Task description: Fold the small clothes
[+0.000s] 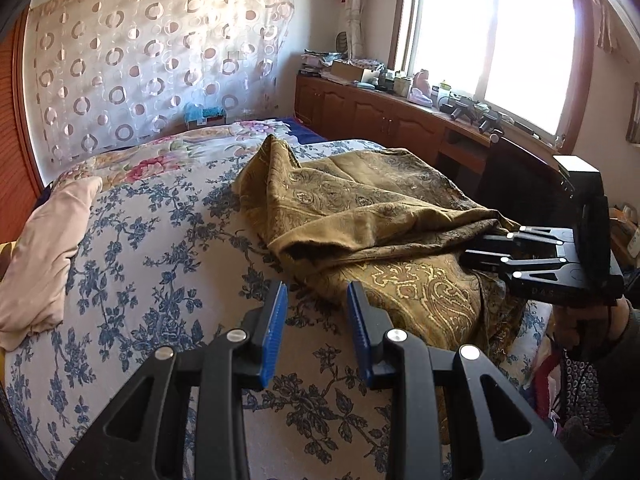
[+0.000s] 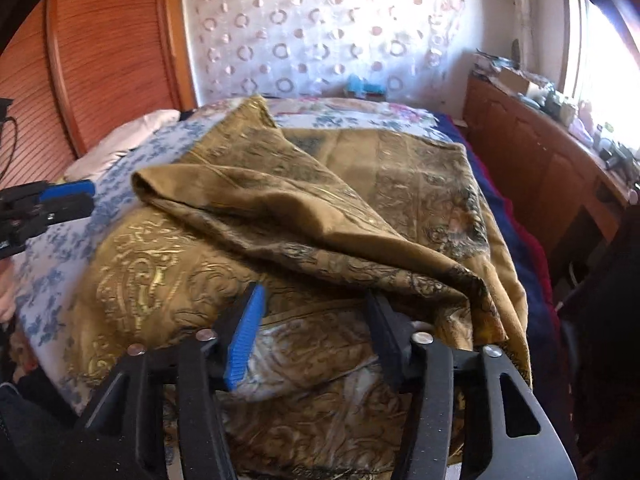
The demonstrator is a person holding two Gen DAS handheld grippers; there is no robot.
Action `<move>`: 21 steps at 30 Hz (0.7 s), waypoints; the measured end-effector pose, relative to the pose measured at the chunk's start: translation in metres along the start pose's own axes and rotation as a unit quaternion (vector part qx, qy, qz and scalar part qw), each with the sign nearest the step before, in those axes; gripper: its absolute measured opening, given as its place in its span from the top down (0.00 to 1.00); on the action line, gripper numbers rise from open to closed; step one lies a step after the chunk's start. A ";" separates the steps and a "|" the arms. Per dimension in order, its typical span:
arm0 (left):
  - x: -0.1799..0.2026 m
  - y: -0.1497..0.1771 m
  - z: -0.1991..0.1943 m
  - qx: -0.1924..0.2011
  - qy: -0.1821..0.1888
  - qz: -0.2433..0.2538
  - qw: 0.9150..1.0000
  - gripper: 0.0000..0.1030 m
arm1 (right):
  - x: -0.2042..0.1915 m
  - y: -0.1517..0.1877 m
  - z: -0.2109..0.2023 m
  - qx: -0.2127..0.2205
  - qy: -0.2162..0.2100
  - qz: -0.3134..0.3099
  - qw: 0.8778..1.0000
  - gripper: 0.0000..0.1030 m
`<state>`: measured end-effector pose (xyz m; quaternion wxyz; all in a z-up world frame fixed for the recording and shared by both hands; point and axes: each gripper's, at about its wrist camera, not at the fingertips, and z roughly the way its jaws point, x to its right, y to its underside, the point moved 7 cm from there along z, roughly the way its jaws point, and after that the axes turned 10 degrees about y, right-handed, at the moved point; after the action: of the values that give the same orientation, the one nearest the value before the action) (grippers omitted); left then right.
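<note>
A golden-brown paisley cloth (image 1: 384, 216) lies rumpled and partly folded over itself on the bed; it fills the middle of the right wrist view (image 2: 320, 216). My left gripper (image 1: 316, 320) is open and empty, hovering over the bedsheet just left of the cloth's near edge; it shows at the left edge of the right wrist view (image 2: 68, 198). My right gripper (image 2: 316, 332) is open, its fingers resting low over the cloth's near part with nothing pinched. In the left wrist view it (image 1: 476, 250) points into the cloth's right side.
The bed (image 1: 160, 264) has a blue-flowered sheet. A pink pillow (image 1: 44, 256) lies at the left. A wooden cabinet (image 1: 380, 116) with clutter runs under the window on the right. A wooden headboard (image 2: 112, 52) and a curtain stand behind.
</note>
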<state>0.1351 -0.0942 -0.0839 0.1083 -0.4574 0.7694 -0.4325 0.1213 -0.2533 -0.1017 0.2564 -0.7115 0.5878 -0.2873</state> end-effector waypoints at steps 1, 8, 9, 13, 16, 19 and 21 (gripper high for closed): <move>0.000 0.001 0.000 0.000 0.001 0.000 1.000 0.72 | 0.000 0.003 0.000 -0.004 -0.009 0.002 1.000 0.81; 0.004 0.002 0.003 -0.003 0.007 0.000 1.000 0.71 | 0.006 0.017 -0.012 -0.012 -0.037 -0.005 0.999 1.00; 0.005 0.003 0.003 -0.002 0.007 0.000 1.000 0.71 | 0.006 0.018 -0.015 -0.011 -0.037 -0.005 0.999 1.00; 0.005 0.003 0.004 -0.002 0.007 0.000 1.000 0.71 | 0.012 0.020 -0.024 -0.007 -0.035 0.004 0.999 1.00; 0.006 0.004 0.004 -0.003 0.008 -0.001 1.000 0.71 | 0.018 0.016 -0.024 -0.001 -0.017 0.008 1.000 0.99; 0.008 0.005 0.005 -0.005 0.010 0.000 1.000 0.71 | 0.021 0.009 -0.017 -0.006 -0.015 0.028 0.999 0.62; 0.008 0.006 0.006 -0.006 0.011 0.000 1.000 0.71 | 0.016 0.004 -0.013 -0.003 -0.024 0.033 0.999 0.50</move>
<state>0.1303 -0.1028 -0.0898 0.0974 -0.4534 0.7732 -0.4326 0.1117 -0.2702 -0.0933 0.2775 -0.6989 0.6059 -0.2596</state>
